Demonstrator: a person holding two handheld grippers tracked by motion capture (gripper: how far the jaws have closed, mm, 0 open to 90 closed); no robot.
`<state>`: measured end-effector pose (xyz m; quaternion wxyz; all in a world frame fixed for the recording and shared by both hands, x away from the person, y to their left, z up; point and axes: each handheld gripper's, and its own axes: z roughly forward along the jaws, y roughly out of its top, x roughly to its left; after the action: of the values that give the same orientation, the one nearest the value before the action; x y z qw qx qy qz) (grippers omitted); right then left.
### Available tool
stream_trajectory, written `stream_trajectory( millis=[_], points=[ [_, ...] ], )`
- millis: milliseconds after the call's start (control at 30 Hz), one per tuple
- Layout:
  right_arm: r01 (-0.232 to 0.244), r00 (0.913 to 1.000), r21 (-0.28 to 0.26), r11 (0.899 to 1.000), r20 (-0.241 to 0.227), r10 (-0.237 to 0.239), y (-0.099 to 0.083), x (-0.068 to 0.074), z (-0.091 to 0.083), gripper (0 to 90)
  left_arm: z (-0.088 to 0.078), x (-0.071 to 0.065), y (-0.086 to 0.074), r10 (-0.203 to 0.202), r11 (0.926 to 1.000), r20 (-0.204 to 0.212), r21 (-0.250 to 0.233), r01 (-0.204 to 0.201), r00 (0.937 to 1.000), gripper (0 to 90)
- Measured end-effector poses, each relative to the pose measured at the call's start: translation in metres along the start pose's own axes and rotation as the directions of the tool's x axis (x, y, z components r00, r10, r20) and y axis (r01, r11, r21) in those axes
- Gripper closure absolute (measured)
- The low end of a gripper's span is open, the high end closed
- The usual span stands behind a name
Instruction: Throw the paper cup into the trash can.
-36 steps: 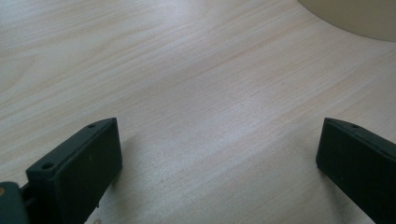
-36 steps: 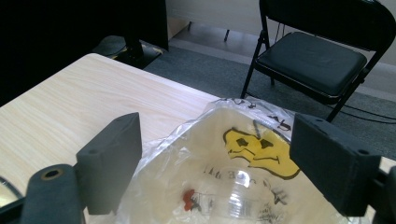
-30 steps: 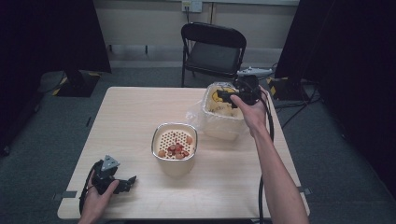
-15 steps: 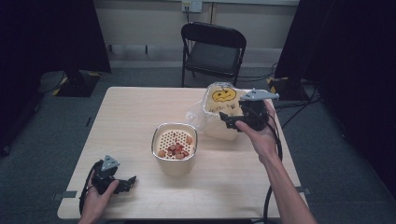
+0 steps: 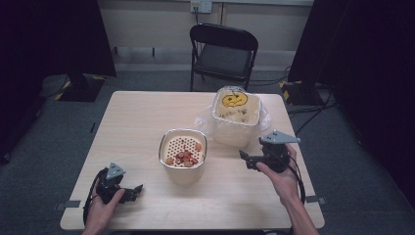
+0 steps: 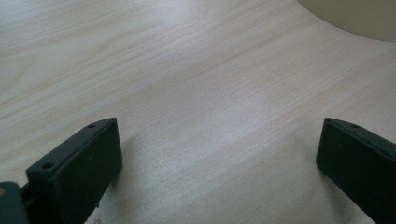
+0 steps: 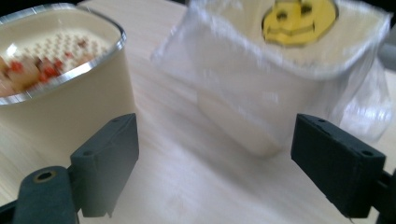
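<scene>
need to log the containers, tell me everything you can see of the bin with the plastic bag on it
The bin is a cream, rounded-rectangular plastic tub lined with a thin clear bag that folds over its rim and bunches around its sides. It stands upright on the far right part of the wooden table, behind and right of the strainer-topped tub, apart from it. A yellow smiley-face item and small dark bits lie inside. The right gripper sits in front of it, jaws open, not touching.

Pale wood-grain table (image 5: pixel 147 122); cream tub (image 5: pixel 183 155) — red bits inside; yellow smiley (image 5: pixel 234 100) on lined bin (image 5: pixel 236 117).
</scene>
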<state>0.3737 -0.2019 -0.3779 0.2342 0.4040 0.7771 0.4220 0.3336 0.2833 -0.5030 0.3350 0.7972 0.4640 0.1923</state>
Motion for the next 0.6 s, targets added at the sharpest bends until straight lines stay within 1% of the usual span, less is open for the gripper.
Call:
stream_trajectory(
  millis=[33, 67, 133, 167, 233, 367, 400, 433, 500, 600],
  points=[
    [-0.005, 1.0000, 0.019, 1.000, 0.004, 0.005, -0.010, 0.000, 0.003, 14.6, 0.000, 0.000, 0.000, 0.000, 1.0000, -0.001, 0.000, 0.000, 1.0000, 0.0],
    [-0.007, 1.0000, 0.026, 1.000, 0.007, 0.007, -0.016, 0.000, 0.005, 14.7, 0.000, 0.000, 0.000, 0.000, 1.0000, 0.000, 0.000, 0.000, 1.0000, 0.0],
    [-0.028, 0.9996, 0.053, 0.998, -0.002, 0.029, -0.033, -0.001, 0.011, 14.8, 0.000, 0.000, 0.000, 0.003, 1.0000, -0.001, 0.002, -0.003, 1.0000, 0.0],
    [-0.032, 0.9995, 0.074, 0.997, 0.000, 0.032, -0.044, -0.001, 0.016, 14.8, 0.000, 0.000, 0.000, 0.000, 1.0000, 0.000, 0.000, 0.000, 1.0000, 0.0],
    [-0.040, 0.9992, 0.103, 0.994, 0.006, 0.040, -0.058, -0.001, 0.021, 15.0, 0.000, 0.000, 0.000, 0.000, 1.0000, 0.000, 0.000, 0.000, 1.0000, 0.0],
    [-0.067, 0.9976, 0.162, 0.985, 0.029, 0.063, -0.087, -0.002, 0.033, 15.2, 0.000, 0.000, 0.000, 0.000, 1.0000, 0.000, 0.000, 0.000, 1.0000, 0.0],
    [-0.079, 0.9967, 0.163, 0.983, 0.030, 0.075, -0.091, -0.003, 0.035, 15.3, 0.000, 0.000, 0.000, 0.000, 1.0000, 0.000, 0.000, 0.000, 1.0000, 0.0],
    [-0.083, 0.9963, 0.173, 0.982, 0.036, 0.077, -0.095, -0.003, 0.037, 15.2, 0.000, 0.000, 0.000, 0.000, 1.0000, 0.000, 0.000, 0.000, 1.0000, 0.0],
    [-0.065, 0.9967, 0.188, 0.980, 0.061, 0.054, -0.100, -0.003, 0.039, 15.3, 0.000, 0.000, 0.000, 0.000, 1.0000, 0.000, 0.000, 0.000, 1.0000, 0.0],
    [-0.059, 0.9948, 0.201, 0.978, 0.093, 0.041, -0.105, -0.004, 0.042, 15.3, 0.000, 0.000, 0.000, 0.000, 1.0000, 0.000, 0.000, 0.000, 1.0000, 0.0]
  ],
)
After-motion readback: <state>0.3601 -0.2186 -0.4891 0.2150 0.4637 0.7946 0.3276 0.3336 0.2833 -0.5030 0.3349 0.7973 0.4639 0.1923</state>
